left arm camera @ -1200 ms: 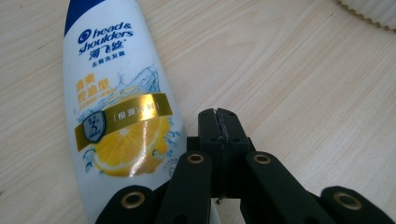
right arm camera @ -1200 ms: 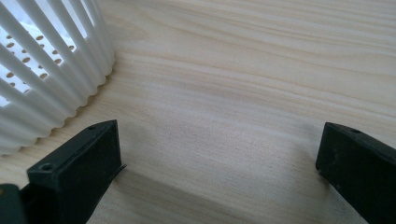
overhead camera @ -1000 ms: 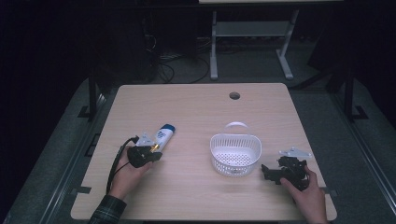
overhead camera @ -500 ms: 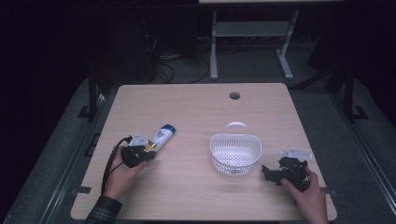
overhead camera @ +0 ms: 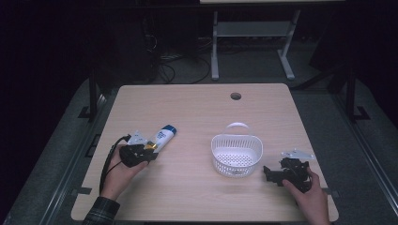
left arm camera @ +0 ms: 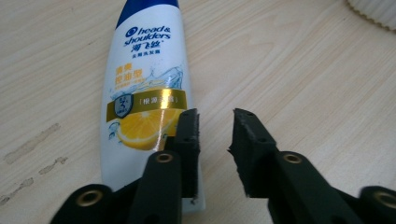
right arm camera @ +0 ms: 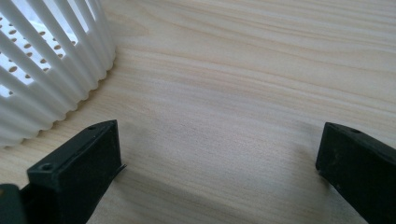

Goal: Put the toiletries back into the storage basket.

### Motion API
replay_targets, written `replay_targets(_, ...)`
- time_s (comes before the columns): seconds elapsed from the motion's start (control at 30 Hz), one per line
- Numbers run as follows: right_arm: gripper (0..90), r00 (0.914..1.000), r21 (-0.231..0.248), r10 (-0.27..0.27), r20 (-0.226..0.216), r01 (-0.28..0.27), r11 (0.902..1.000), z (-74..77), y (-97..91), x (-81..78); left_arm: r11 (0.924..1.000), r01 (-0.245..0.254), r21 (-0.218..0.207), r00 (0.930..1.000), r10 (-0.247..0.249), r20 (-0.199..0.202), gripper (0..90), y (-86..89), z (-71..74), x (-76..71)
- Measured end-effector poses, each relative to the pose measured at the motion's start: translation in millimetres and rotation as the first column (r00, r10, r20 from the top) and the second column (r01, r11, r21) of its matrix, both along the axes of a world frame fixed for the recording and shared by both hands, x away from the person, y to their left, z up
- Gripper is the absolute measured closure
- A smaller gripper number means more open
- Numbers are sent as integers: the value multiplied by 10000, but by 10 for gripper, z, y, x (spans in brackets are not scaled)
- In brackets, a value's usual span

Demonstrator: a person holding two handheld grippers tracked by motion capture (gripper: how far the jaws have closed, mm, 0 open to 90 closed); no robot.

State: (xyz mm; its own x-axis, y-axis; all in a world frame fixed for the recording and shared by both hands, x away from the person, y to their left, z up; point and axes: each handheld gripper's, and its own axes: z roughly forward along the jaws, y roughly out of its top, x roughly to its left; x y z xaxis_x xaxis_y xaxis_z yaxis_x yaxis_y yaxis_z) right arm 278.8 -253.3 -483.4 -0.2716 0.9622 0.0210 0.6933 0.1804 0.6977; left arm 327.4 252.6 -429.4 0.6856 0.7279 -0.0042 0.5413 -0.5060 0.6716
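Opening my left fingers [left arm camera: 215,135], I have them slightly apart beside the shampoo bottle [overhead camera: 163,137], which lies on the bench [overhead camera: 197,112] at ten o'clock from the basket [overhead camera: 236,154]. Probably I should shift left to straddle it. Right fingers [right arm camera: 219,154] gape wide, empty.

White basket [overhead camera: 236,154] on wooden table [overhead camera: 197,112]

Lab-like room: bare wooden table [overhead camera: 202,112], floor cables [overhead camera: 180,63], dark surroundings.
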Motion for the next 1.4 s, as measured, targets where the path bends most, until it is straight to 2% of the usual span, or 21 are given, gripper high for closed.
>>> replay_targets(0.07, 0, 10000, 0, -1, 1, 1, 10000, 0, 0, 0, 10000, 1, -17, 10000, -1, 77, 609, 6, 32, 7)
replay_targets(0.1, 0, 10000, 0, 0, -1, 0, 10000, 0, 0, 0, 9998, 24, -217, 10000, -24, 14, 581, 13, 67, 14)
replay_targets(0.17, 0, 10000, 1, 0, -1, 0, 10000, 0, 0, 0, 9993, -16, -374, 10000, 16, 6, 566, 17, 90, 22)
replay_targets(0.23, 0, 10000, 1, -1, -2, 1, 10000, 0, 0, 0, 9996, 63, -261, 10000, -62, 27, 521, 25, 121, 41)
replay_targets(0.43, 0, 10000, -1, 1, -3, -1, 10000, 0, 0, 0, 9994, -59, -350, 9999, 56, -90, 421, 47, 196, 126)
replay_targets(0.57, 0, 10000, -2, 3, -2, -3, 10000, 0, 0, 0, 9991, -143, -405, 9999, 144, 7, 380, 53, 259, 194)
replay_targets(0.67, 0, 10000, 3, -2, -6, 2, 10000, 0, 0, 0, 9988, -226, -443, 9997, 223, -62, 348, 55, 277, 232)
replay_targets(0.73, 0, 10000, -4, 2, 3, -2, 10000, 0, 0, 0, 9986, -278, -442, 9995, 270, -185, 339, 55, 298, 301)
replay_targets(1.2, 0, 10000, 2, -2, -2, 2, 10000, 0, 0, 0, 9991, -378, -215, 9990, 372, -256, 316, -29, 362, 556)
replay_targets(1.4, 0, 10000, 0, -2, -2, 2, 10000, 0, 0, 0, 9988, -479, 59, 9972, 482, -569, 297, -93, 350, 739)
